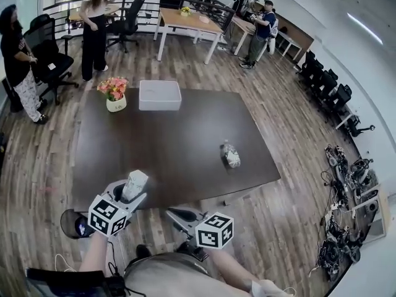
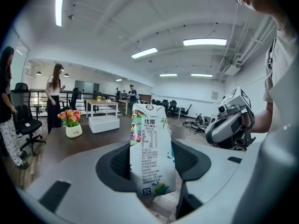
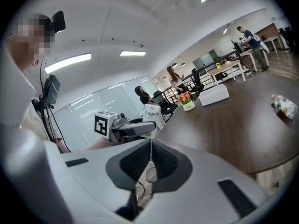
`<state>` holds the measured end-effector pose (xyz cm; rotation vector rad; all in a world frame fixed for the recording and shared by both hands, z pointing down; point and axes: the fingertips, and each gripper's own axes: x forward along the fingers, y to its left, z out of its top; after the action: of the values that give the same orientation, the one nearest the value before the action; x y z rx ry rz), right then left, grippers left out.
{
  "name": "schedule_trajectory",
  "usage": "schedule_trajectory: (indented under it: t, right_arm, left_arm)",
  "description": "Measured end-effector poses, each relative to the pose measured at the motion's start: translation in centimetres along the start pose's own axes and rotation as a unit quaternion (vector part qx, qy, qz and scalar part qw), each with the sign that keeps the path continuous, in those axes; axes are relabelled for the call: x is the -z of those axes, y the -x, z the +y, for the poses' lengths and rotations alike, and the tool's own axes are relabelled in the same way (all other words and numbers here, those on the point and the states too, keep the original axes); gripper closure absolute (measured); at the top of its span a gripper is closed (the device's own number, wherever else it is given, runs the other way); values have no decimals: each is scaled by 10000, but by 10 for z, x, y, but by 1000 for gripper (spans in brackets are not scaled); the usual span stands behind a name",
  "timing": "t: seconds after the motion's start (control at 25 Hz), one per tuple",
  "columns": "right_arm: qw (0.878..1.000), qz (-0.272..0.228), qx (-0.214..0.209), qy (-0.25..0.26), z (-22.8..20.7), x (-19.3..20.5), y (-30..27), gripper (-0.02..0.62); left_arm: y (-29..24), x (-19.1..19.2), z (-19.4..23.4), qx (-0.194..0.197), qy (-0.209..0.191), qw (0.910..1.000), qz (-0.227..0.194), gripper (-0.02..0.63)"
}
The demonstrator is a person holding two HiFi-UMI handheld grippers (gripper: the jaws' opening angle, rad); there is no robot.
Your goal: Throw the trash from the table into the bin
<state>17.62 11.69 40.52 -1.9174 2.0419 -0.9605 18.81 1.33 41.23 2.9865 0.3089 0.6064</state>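
A white drink carton [image 1: 136, 179] with colourful print stands upright between the jaws of my left gripper [image 1: 132, 192], which is shut on it just off the table's near edge. In the left gripper view the carton [image 2: 150, 139] fills the gap between the dark pads. My right gripper [image 1: 172, 214] is beside it, lower and to the right, shut with nothing in it. Its jaws [image 3: 150, 148] meet in a thin line in the right gripper view. A crumpled shiny piece of trash [image 1: 231, 156] lies on the dark table [image 1: 179, 141], toward its right side.
A flower pot [image 1: 114, 95] and a white box [image 1: 159, 94] stand at the table's far edge. A dark round container [image 1: 73, 223] sits on the floor at my left. Several people stand by desks and office chairs beyond. Cables lie along the right wall.
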Motion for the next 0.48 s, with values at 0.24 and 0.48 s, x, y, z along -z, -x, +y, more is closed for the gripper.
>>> schedule_trajectory:
  t: [0.24, 0.48]
  right_arm:
    - [9989, -251, 395, -90, 3, -5, 23, 575]
    - [9972, -229, 643, -295, 0, 12, 36, 575]
  left_arm:
    - [-2, -29, -11, 348, -35, 9990, -262, 382]
    - [-22, -19, -34, 623, -219, 9978, -107, 382]
